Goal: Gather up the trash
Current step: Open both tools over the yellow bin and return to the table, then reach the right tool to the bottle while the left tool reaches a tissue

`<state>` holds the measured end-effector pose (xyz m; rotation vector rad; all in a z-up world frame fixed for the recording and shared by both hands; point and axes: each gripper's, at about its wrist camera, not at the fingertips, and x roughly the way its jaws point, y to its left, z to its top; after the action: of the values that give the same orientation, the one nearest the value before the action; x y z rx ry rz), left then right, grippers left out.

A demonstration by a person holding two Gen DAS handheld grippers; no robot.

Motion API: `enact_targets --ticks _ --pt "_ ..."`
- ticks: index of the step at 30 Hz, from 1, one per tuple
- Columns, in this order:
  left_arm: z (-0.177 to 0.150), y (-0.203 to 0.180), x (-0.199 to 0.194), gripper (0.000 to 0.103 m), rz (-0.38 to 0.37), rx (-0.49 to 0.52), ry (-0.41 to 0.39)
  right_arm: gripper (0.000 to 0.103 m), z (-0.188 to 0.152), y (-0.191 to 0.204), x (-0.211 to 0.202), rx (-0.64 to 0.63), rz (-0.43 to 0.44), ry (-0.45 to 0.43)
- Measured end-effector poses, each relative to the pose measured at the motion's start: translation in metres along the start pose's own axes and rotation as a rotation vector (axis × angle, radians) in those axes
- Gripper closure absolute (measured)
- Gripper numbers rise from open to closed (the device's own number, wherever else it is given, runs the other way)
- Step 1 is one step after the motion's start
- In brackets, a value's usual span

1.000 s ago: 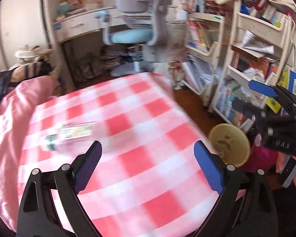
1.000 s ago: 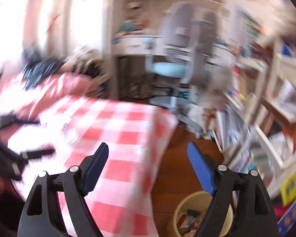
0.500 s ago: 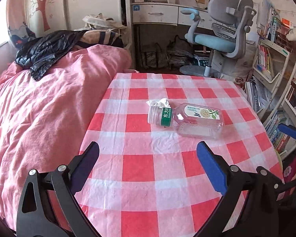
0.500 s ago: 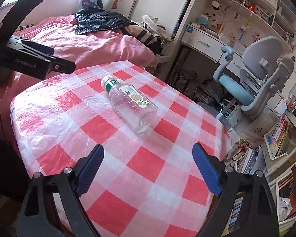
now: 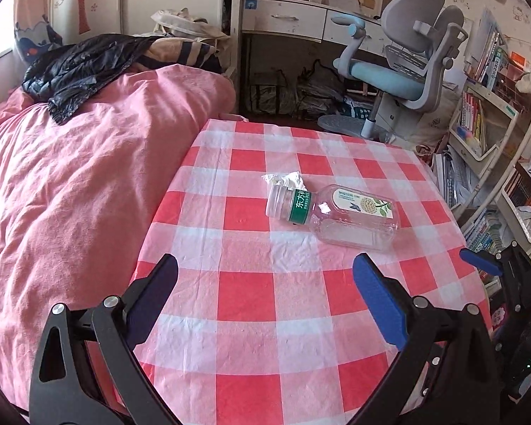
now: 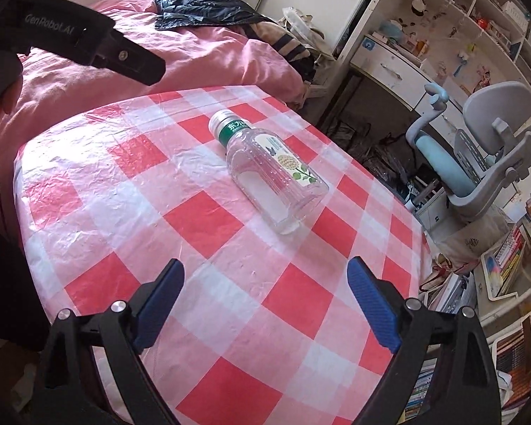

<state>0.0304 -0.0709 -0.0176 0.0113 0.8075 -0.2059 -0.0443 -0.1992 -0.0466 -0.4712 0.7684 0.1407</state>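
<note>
A clear plastic bottle lies on its side on a table covered with a red and white checked cloth. The bottle has a pale cap, a green band on the neck and a label with a flower picture, and it looks empty. In the left wrist view its cap end points to the left, and a small crumpled white tissue lies just beside the cap, touching it or almost touching it. In the right wrist view the same bottle lies near the middle of the cloth with its cap toward the far side, and the tissue is hidden behind it. The left gripper hangs over the near part of the table with its two fingers wide apart and nothing between them; the bottle is well ahead of its tips. The right gripper also hangs over the near edge of the cloth, its blue pads spread wide and empty, and the bottle is ahead of it, not touched. A pink bed cover lies to the left of the table, with a black jacket on it. A grey and light blue desk chair stands behind the table.
</note>
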Motion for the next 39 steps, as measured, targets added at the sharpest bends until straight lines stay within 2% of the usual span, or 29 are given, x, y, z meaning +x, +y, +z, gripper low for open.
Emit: enact_targets --ticks 17,28,32,35,39 --pt "-0.002 -0.009 0.004 0.008 0.008 0.044 0.006 0.012 0.000 0.000 0.001 -0.007 -0.002 0.004" --pt "-0.001 -0.003 0.005 0.008 0.002 0.025 0.001 0.012 -0.001 0.001 0.000 -0.019 -0.014 -0.007" --pt "0.005 0.019 0.010 0.008 0.031 -0.004 -0.002 0.011 0.011 -0.007 -0.003 0.016 0.027 -0.044" --pt "0.013 0.053 0.022 0.008 0.070 -0.092 0.022 0.011 0.036 -0.004 0.006 -0.083 0.012 -0.058" --pt "0.021 0.089 0.034 0.008 0.093 -0.200 0.032 0.009 0.075 -0.006 0.030 -0.191 0.039 -0.064"
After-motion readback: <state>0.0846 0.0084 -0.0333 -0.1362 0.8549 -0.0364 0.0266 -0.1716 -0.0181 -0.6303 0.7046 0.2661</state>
